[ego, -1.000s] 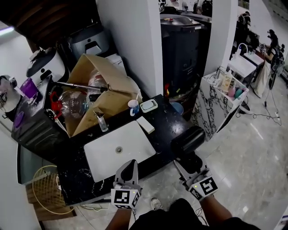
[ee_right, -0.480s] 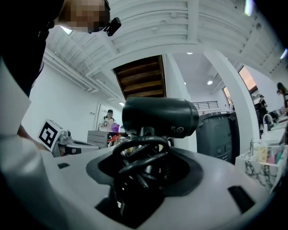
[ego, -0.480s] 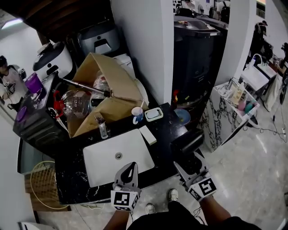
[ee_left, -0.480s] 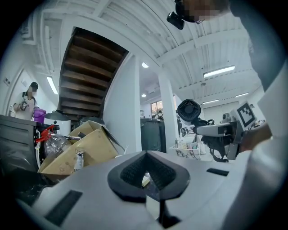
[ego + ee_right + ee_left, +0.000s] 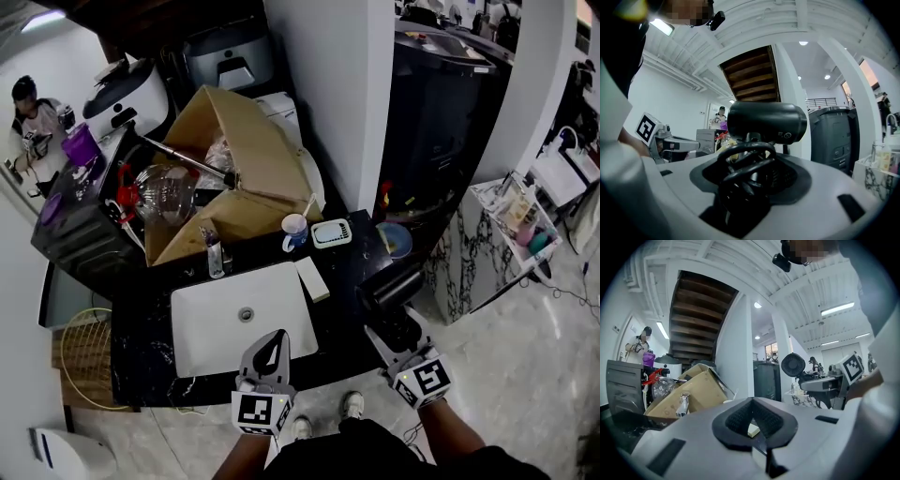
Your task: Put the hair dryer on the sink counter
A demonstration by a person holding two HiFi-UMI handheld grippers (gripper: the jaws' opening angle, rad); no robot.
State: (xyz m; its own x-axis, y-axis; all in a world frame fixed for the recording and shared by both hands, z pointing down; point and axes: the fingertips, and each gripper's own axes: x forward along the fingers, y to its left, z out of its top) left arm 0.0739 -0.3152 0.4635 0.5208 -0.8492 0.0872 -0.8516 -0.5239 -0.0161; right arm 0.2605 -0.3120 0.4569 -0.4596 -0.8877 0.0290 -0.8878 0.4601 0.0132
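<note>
**Hair dryer clamped in right gripper beside the basin**

The left gripper is held with its jaws together and nothing between them, at the near edge of the sink basin. To the right of the basin, the right gripper is clamped on the handle of the hair dryer, whose barrel is seen over the edge of the dark counter

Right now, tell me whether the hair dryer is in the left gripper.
No, the hair dryer is gripped in the right gripper, while the left gripper has nothing between its jaws.
</note>
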